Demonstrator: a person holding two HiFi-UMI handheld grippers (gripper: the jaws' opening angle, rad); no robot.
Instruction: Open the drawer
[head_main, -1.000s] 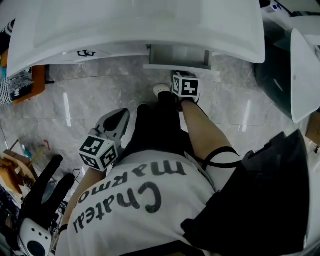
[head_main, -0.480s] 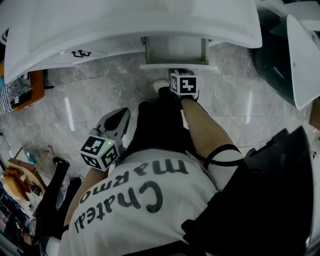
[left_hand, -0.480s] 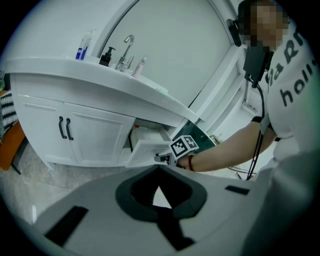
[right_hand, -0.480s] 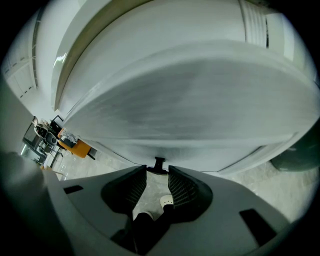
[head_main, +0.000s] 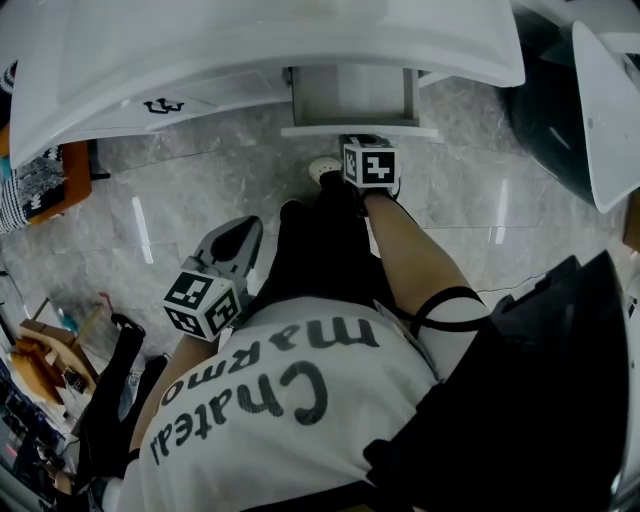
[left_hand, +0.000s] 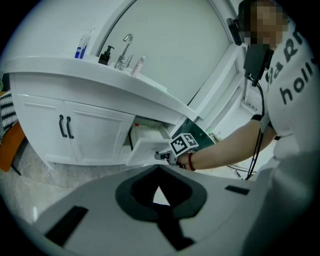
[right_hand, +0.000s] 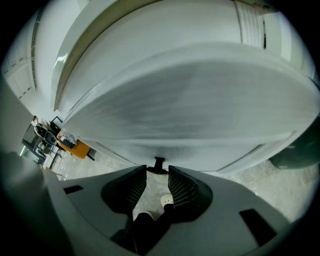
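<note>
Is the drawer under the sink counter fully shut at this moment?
No: the left gripper view shows the drawer with its white front standing out from the cabinet, the right gripper at its front.

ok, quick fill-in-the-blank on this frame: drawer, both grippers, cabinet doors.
1. The drawer stands partly ____.
2. The right gripper has its jaws closed on the drawer's dark ____.
3. The left gripper hangs by the person's leg, holding ____.
4. The cabinet doors beside the drawer are both ____.
Missing words: open; handle; nothing; closed.
</note>
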